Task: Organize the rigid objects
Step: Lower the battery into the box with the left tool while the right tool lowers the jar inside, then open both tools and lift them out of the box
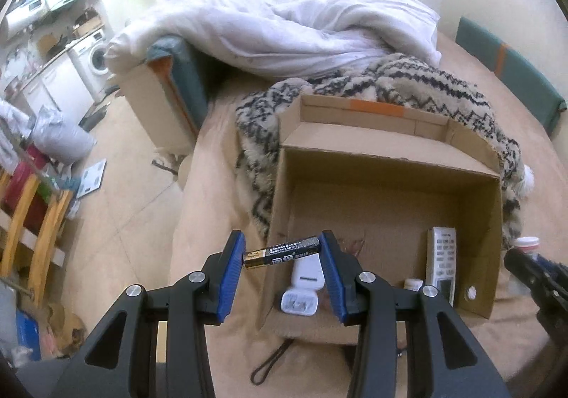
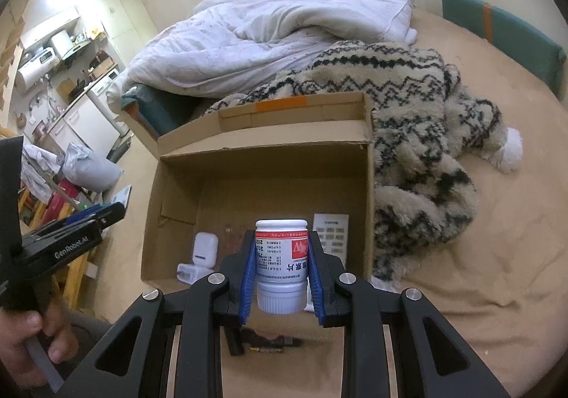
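A: Status on the left gripper [image 1: 284, 249]?
B: Jaws clamped end to end on a battery [image 1: 282, 251], small black-and-gold cylinder, held crosswise just over the near-left rim of the cardboard box [image 1: 390, 163].
A: Right gripper [image 2: 280, 256]?
B: Jaws closed on a pill bottle [image 2: 280, 266], white plastic, red-and-white label, ribbed cap end toward the camera. Hung at the near edge of the box, not yet over the floor of it.
A: Box contents?
B: Sat open-topped on the bed [image 2: 497, 256], flaps up, corrugated and matte. Held a white remote [image 1: 441, 263] along the right wall, a white charger [image 1: 301, 288] in the near-left corner, and a small white-capped item [image 1: 413, 283] beside the remote, too hidden to identify.
A: Step in hand?
B: Looked like mid-transport, both loads headed for the box. Next move probably called for carrying each past the near wall, lowering, then releasing onto bare cardboard. Round bodies on both, likely to roll; best set low before letting go.
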The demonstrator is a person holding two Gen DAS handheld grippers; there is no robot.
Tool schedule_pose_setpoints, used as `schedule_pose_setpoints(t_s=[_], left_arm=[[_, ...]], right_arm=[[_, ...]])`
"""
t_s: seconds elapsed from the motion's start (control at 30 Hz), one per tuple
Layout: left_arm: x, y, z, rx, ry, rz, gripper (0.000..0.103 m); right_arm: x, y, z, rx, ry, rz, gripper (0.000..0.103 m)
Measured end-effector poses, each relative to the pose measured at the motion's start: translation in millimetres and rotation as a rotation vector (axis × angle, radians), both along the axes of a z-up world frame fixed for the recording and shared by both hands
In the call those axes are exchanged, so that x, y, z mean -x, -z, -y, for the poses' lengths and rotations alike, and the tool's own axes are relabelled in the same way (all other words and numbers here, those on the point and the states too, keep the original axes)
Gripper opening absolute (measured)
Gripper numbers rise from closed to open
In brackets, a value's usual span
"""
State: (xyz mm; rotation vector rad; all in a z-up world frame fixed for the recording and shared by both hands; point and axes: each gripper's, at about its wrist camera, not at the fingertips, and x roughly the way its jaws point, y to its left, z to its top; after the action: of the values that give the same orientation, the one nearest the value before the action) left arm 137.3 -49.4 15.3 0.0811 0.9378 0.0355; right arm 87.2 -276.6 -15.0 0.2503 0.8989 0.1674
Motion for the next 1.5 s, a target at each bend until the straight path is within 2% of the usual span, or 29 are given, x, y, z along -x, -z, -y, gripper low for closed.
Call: schedule_pose_setpoints(t_s=[0.2,0.37,0.57,0.77,0.97,1.2,1.23,1.27,1.3,1.33,1.37,1.4,1.43,1.5], left_arm=[[-23,44,25,-0.048,0.036,-0.069,0.039],[-35,72,43,-0.081,0.065,-0.115,0.039],[-44,93,56,-0.116,0.088,-0.149,0.039],[-50,106,64,-0.137,0.109,-0.175,0.039],[-53,119,65,-0.150,0.118,-0.210,0.039],[-49,124,67,-0.148,0.127,-0.237,0.040],[-49,124,66,-0.144,0.125,-0.247,0.041],[-50,124,66,-0.142,0.123,-0.253,0.047],[-50,123,65,-0.138,0.120,-0.259,0.059],[-50,121,63,-0.131,0.113,-0.257,0.063],[-49,119,62,-0.124,0.109,-0.252,0.065],[-49,117,61,-0.119,0.107,-0.251,0.065],[-49,115,60,-0.116,0.105,-0.254,0.065],[-47,112,57,-0.110,0.096,-0.265,0.065]], right_arm=[[-25,17,-6,-0.020,0.001,-0.043,0.028],[-37,39,-10,-0.024,-0.003,-0.118,0.028],[-46,68,-17,-0.011,-0.021,-0.217,0.028],[-52,89,-14,-0.047,-0.005,-0.287,0.028],[-56,90,-14,-0.062,-0.002,-0.294,0.028],[-55,81,-7,-0.092,0.018,-0.258,0.028],[-54,79,-5,-0.102,0.022,-0.251,0.028],[-54,77,-5,-0.104,0.024,-0.244,0.030],[-54,75,-4,-0.104,0.024,-0.237,0.032],[-53,72,-4,-0.110,0.022,-0.225,0.042],[-52,69,-4,-0.117,0.021,-0.211,0.064],[-51,64,-4,-0.126,0.021,-0.192,0.073],[-50,61,-4,-0.129,0.022,-0.176,0.079],[-49,54,-5,-0.130,0.017,-0.155,0.079]])
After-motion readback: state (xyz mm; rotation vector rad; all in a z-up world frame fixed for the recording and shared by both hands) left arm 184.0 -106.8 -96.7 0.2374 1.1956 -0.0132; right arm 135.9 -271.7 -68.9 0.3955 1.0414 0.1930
